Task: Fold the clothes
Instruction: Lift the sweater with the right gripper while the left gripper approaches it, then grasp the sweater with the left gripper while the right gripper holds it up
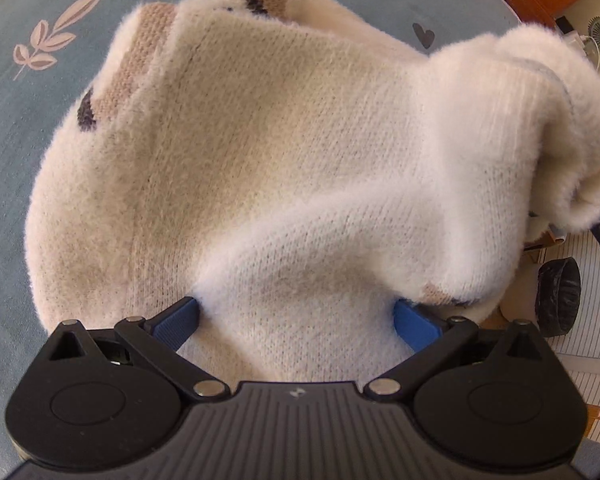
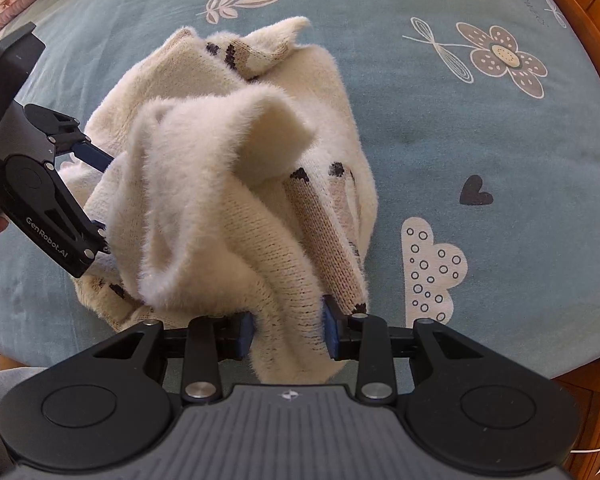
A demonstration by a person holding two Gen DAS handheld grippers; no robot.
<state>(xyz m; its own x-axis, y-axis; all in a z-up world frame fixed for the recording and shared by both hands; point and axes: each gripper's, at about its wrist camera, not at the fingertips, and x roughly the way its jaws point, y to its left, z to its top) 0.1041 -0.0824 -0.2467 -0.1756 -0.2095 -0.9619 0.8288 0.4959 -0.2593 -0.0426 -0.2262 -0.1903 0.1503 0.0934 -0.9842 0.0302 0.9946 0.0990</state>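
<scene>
A cream, fuzzy knitted sweater (image 2: pixel 236 184) with tan patches and small dark markings lies bunched in the middle of the right wrist view, reaching from the upper centre down to the bottom centre of the frame. It is crumpled, not flat: a fluffy fold rises at its centre. In the left wrist view the sweater (image 1: pixel 284 168) fills most of the frame, its ribbed part lifted at the right.

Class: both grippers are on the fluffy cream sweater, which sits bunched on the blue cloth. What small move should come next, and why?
Probably draw the two grippers apart. The left gripper and right gripper each have sweater fabric between their fingers, and it lies crumpled in a heap on the blue cloth; spreading would flatten it for folding.
</scene>
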